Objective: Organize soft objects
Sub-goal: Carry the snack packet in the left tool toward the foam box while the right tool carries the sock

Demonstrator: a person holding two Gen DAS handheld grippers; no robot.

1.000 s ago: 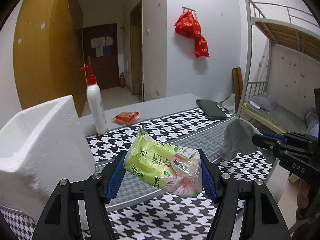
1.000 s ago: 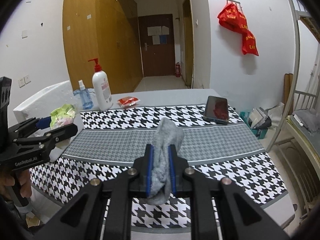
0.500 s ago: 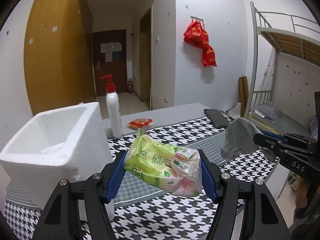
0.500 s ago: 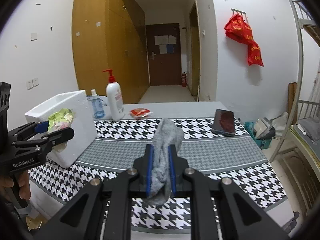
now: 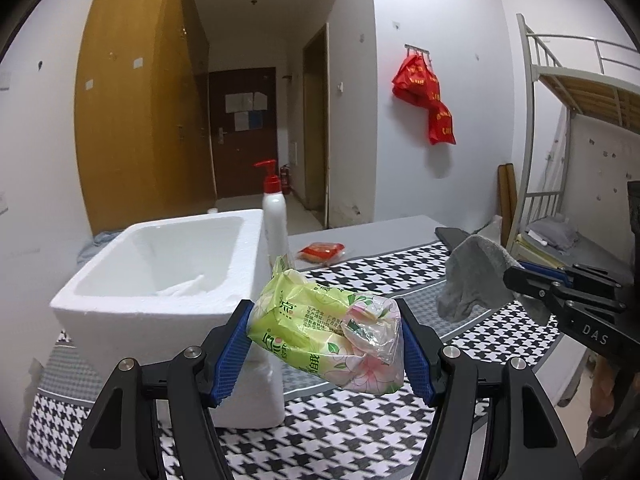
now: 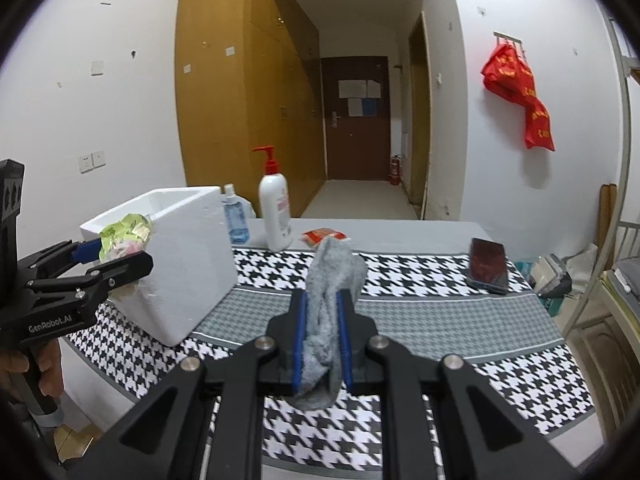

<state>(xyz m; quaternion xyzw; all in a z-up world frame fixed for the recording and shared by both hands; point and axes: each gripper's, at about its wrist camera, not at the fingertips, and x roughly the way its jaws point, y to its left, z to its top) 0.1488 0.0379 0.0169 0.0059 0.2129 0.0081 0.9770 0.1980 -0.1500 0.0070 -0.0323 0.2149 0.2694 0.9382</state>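
Observation:
My left gripper point(image 5: 326, 344) is shut on a green tissue pack point(image 5: 320, 332) and holds it in the air, just right of and about level with the rim of a white foam box point(image 5: 160, 276). It also shows in the right wrist view point(image 6: 106, 258) with the pack point(image 6: 122, 236) at the box's point(image 6: 192, 256) near edge. My right gripper point(image 6: 322, 336) is shut on a grey sock point(image 6: 330, 284), held above the houndstooth tablecloth point(image 6: 420, 320). The sock point(image 5: 474, 276) hangs at the right in the left wrist view.
A white pump bottle point(image 6: 274, 210), a small blue bottle point(image 6: 236, 222) and a red packet point(image 6: 324, 236) stand behind the box. A dark phone point(image 6: 486, 266) lies at the table's right. A bunk bed point(image 5: 580, 160) stands to the right.
Both grippers have risen with their loads. The left gripper with the tissue pack has moved up to the level of the foam box's rim, so the box's inside now shows.

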